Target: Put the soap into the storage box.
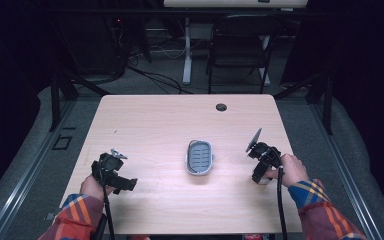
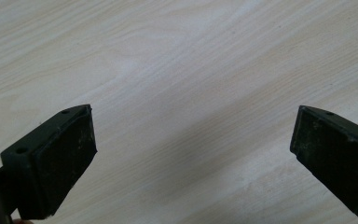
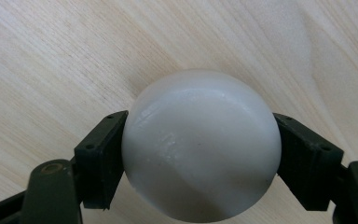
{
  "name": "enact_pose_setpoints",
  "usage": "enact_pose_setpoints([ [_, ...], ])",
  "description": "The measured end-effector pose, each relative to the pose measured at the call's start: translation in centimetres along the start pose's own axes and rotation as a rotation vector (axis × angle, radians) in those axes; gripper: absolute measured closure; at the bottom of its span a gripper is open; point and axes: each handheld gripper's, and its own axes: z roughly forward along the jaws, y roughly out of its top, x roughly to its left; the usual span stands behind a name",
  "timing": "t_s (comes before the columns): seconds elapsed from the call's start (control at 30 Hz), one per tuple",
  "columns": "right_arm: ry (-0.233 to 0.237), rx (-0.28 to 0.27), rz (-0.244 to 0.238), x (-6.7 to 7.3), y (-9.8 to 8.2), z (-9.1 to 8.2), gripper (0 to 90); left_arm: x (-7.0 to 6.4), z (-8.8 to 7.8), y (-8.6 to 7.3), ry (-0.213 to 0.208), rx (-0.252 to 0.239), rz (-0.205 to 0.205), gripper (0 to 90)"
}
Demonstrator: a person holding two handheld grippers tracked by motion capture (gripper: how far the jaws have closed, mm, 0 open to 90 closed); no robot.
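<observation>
Right gripper [image 3: 200, 154] clamped on a white ball [image 3: 200, 144], low over the table [image 1: 155, 120], right of the grey tray [image 1: 200, 157]. Left gripper [image 2: 193, 144] left of the tray, jaws spread wide, nothing between them. Tray sits mid-table, between the two

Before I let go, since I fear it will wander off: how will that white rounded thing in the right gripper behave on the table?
The white rounded thing looks smooth and glossy, so probably slippery. Its rounded form suggests it may roll on the flat table. It seems stiff, keeping its shape in the right gripper.
</observation>
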Motion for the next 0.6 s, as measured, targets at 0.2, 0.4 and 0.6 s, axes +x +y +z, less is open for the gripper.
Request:
enact_pose_setpoints([
  [0.2,0.000,-0.001,-0.011,0.2,0.5,-0.2,24.2,0.0,0.0,0.0,0.002,0.000,0.003,0.3],
  [0.4,-0.007,-0.010,-0.016,0.5,1.1,-0.3,24.2,0.0,0.1,0.0,0.000,-0.001,0.003,0.3],
  [0.6,-0.011,-0.011,-0.042,0.9,2.0,-0.5,24.2,0.0,0.1,0.0,-0.001,0.000,0.005,0.4],
])
